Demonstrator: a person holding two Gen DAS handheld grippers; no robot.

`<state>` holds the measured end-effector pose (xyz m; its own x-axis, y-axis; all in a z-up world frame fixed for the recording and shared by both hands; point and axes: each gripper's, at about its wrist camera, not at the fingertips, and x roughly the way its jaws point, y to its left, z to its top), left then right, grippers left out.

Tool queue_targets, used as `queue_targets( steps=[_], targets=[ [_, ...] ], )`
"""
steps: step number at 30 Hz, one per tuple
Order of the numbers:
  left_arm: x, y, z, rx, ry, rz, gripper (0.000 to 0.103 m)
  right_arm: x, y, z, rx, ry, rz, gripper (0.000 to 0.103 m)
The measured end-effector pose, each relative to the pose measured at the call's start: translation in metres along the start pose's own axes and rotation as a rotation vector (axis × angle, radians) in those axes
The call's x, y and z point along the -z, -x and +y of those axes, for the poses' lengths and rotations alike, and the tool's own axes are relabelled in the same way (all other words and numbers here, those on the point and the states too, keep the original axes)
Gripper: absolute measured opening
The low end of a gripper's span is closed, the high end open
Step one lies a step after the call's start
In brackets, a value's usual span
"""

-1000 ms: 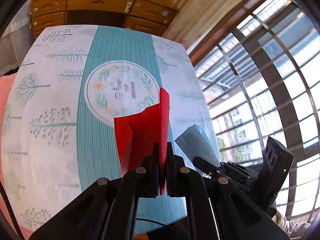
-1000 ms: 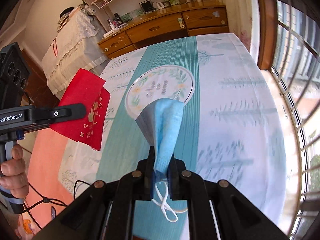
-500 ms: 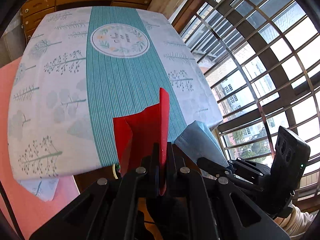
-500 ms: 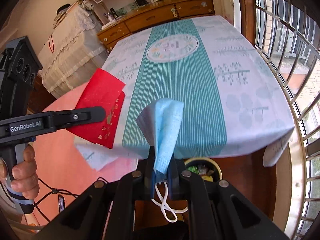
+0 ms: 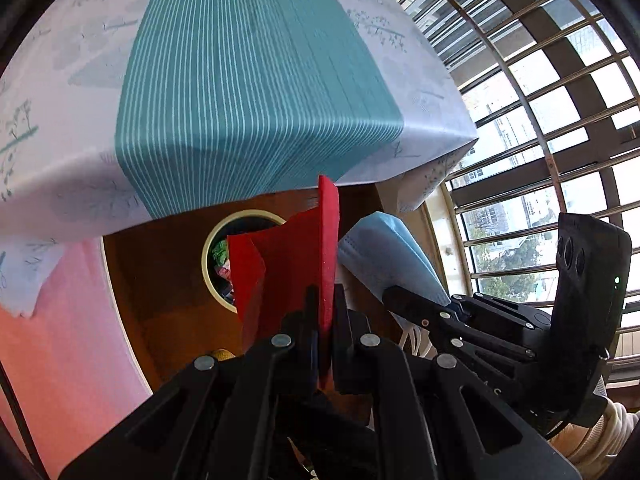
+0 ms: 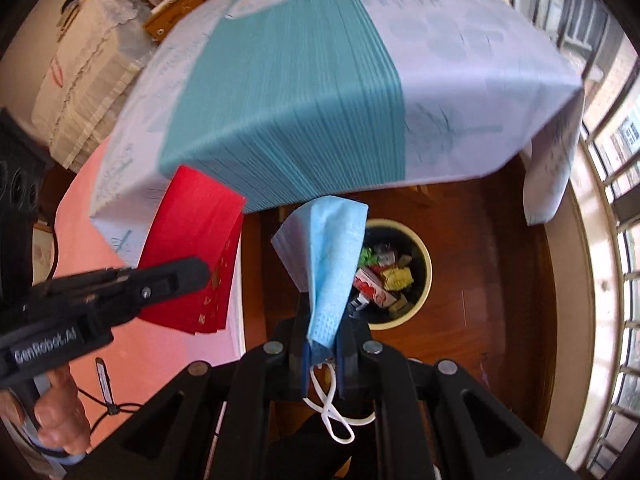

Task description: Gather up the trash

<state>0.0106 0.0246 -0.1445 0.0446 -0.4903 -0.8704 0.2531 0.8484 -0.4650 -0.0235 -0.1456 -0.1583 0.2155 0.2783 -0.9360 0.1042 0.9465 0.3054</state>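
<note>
My left gripper [image 5: 325, 300] is shut on a folded red paper envelope [image 5: 296, 256], held upright in the air below the table edge. The envelope also shows in the right wrist view [image 6: 192, 256], pinched by the left gripper [image 6: 200, 272]. My right gripper [image 6: 322, 320] is shut on a blue face mask [image 6: 328, 256] whose white ear loops [image 6: 332, 412] hang down. The mask [image 5: 388, 256] sits just right of the envelope. A round cream-rimmed trash bin [image 6: 424, 268] with wrappers inside stands on the wooden floor beneath both; it also shows in the left wrist view [image 5: 212, 256].
The table with a teal-striped white cloth [image 5: 248, 80] overhangs above the bin. A pink mat [image 5: 60, 360] lies on the floor at left. Barred windows [image 5: 540, 120] fill the right side. A lace-covered piece of furniture [image 6: 92, 60] and a wooden sideboard stand behind the table.
Both grippers have come back off the table and tilted down toward the floor, still holding envelope and mask. The bin now lies right in front of them.
</note>
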Motion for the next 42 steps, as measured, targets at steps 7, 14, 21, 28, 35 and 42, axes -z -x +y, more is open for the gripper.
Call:
queue_targets(
  steps=[7, 14, 21, 28, 35, 42],
  targets=[
    [0.014, -0.112, 0.034, -0.085, 0.059, 0.044, 0.003, 0.006, -0.112, -0.061, -0.027, -0.075, 0.041, 0.01],
    [0.014, -0.223, 0.073, -0.152, 0.102, 0.05, 0.003, 0.003, -0.216, -0.101, 0.013, -0.045, 0.061, 0.012],
    [0.013, -0.291, 0.107, -0.183, 0.125, 0.022, 0.03, -0.008, -0.279, -0.123, 0.023, -0.021, 0.094, 0.025],
    [0.006, -0.311, 0.127, -0.272, 0.162, 0.04, 0.088, -0.012, -0.289, -0.138, 0.034, -0.068, 0.088, 0.062],
    [0.01, -0.301, 0.13, -0.343, 0.143, 0.007, 0.102, -0.006, -0.282, -0.13, 0.05, -0.057, 0.086, 0.062],
    [0.016, -0.266, 0.109, -0.352, 0.139, -0.015, 0.102, 0.001, -0.248, -0.119, 0.047, -0.071, 0.064, 0.062]
  ],
)
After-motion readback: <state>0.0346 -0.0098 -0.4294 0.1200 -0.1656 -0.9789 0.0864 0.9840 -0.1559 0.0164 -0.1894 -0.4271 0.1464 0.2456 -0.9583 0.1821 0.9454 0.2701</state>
